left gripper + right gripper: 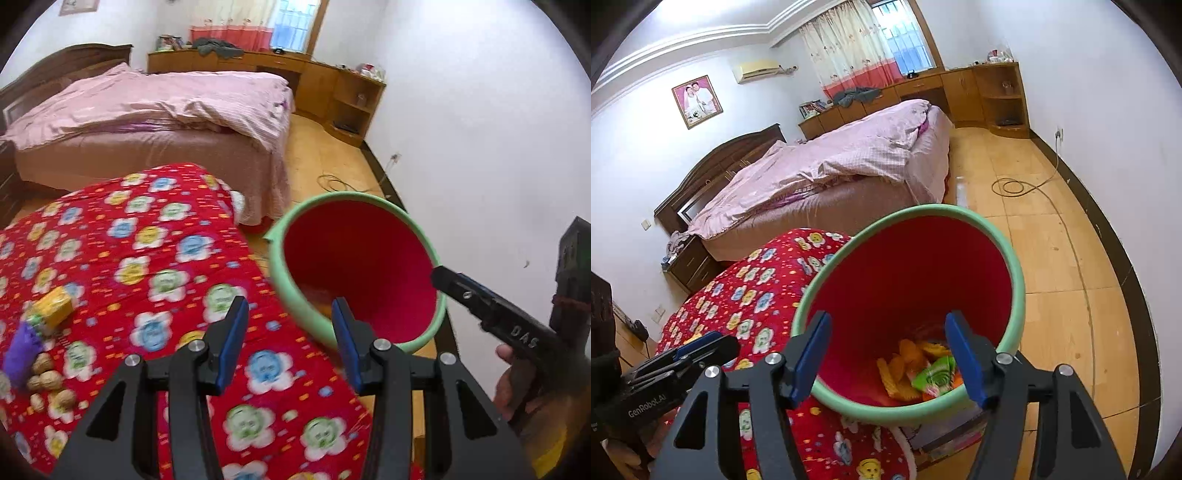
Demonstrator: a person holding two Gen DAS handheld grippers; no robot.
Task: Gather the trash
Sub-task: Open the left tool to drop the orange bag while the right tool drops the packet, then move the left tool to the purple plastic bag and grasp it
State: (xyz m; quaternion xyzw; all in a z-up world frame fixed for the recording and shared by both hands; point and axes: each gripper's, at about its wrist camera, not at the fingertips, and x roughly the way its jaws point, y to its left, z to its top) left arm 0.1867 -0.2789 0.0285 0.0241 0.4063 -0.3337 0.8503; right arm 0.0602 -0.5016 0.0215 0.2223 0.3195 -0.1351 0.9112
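A red bin with a green rim (284, 291) stands beside a surface covered in red flowered cloth (166, 258). On the cloth at the left lie a yellow box (51, 306), a purple wrapper (22, 350) and some walnuts (48, 380). My left gripper (290, 321) is open and empty over the cloth's edge, next to the bin. My right gripper (888, 336) is open and empty above the bin's rim (1017, 280). Orange scraps and a green wrapper (934, 376) lie at the bin's bottom. Each gripper shows in the other's view: the right gripper (443, 278), the left gripper (727, 345).
A bed with pink bedding (147, 122) lies beyond the cloth. Wooden cabinets (997, 96) line the far wall. A coiled cable (1012, 186) runs across the tiled floor on the right. The bin rests on a flat stack (942, 439).
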